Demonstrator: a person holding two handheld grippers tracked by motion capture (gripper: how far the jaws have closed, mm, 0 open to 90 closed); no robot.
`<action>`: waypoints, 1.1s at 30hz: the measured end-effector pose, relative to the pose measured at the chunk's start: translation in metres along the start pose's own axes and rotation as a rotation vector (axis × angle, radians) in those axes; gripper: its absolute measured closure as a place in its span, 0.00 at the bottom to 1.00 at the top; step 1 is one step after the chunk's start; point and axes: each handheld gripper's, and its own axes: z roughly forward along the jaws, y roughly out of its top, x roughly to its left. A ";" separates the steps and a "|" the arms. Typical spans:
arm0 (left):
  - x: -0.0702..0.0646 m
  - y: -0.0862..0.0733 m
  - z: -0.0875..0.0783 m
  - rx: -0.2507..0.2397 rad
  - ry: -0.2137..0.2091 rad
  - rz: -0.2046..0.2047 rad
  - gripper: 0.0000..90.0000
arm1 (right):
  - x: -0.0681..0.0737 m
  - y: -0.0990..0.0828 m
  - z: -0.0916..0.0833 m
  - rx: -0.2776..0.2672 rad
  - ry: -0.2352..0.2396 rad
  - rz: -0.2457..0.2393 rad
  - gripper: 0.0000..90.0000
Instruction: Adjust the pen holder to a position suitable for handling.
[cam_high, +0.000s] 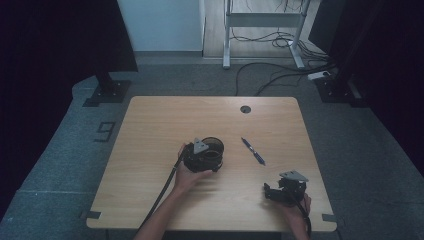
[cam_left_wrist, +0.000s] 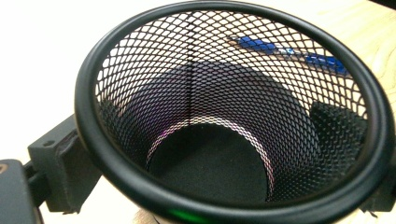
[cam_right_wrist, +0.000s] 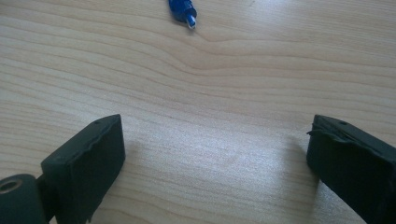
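Holding the mesh cup (cam_high: 214, 148) mid-table, your left gripper (cam_high: 202, 155) clamped its wall | right gripper (cam_high: 272, 192) sat wide, empty, near right | pen (cam_high: 253, 151) lay just right of cup | next, as I judged: grab pen.

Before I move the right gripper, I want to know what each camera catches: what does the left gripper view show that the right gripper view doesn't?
Left gripper view: the black mesh cup clamped between its jaws, with nothing inside it. Right gripper view: wide-open jaws over bare table. Both: the blue pen on the wood, seen through the mesh in one and as a tip in the other.
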 end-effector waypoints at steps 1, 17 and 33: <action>0.000 0.000 -0.002 -0.011 -0.002 0.001 0.04 | 0.000 0.000 0.000 0.000 0.000 0.000 0.04; 0.006 -0.006 -0.045 -0.054 -0.009 0.043 0.02 | 0.000 0.000 0.000 0.000 0.000 0.001 0.04; 0.018 -0.036 -0.089 -0.036 0.000 0.068 0.05 | 0.000 0.000 0.000 0.000 0.000 0.000 0.04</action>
